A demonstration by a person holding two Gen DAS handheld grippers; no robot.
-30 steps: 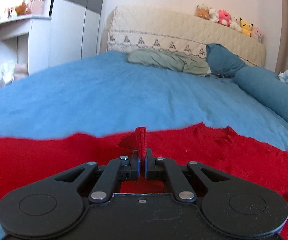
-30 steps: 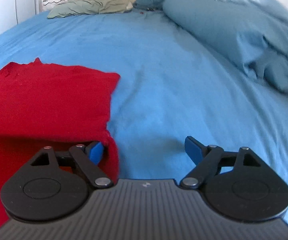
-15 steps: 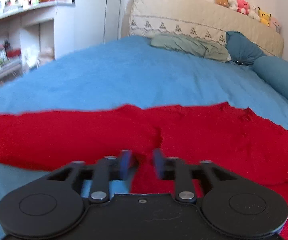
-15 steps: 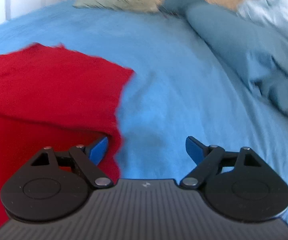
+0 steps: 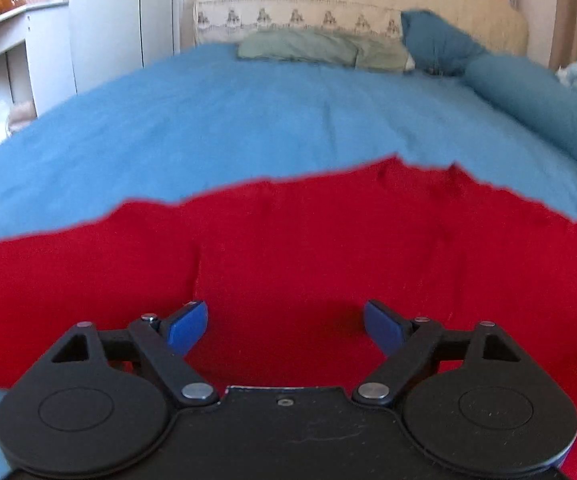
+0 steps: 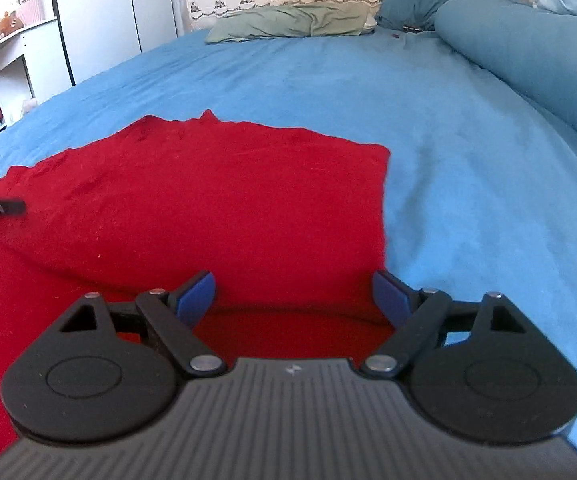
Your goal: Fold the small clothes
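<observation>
The red garment (image 6: pixel 216 208) is laid flat on the blue bedsheet (image 6: pixel 368 88), toward the near end of the bed, well apart from the pillows. A folded layer is seen on top: its near edge runs across the right wrist view just ahead of the fingers, w/ a lower layer showing beneath, so one fold is judged done and further folds prob. remain. The flat spread is likely kept so edges can be matched for the next fold.

Long axis is judged to run left-right across the bed, approx. parallel to the headboard; the far edge is ragged w/ a small peak, the right edge straight and pointing toward the headboard. Which end is neck or hem cannot be told.

The right gripper (image 6: pixel 294 294) is held w/ jaws wide apart and nothing between them, at the garment's right edge, one finger over red cloth, the other at the sheet boundary. The left gripper (image 5: pixel 286 322) is likewise spread and empty, hovering over the cloth's left part near a short crease; contact w/ cloth cannot be told.

Further out: a green pillow (image 6: pixel 288 22), a teal bolster (image 6: pixel 528 48), a white wardrobe (image 6: pixel 108 20).
</observation>
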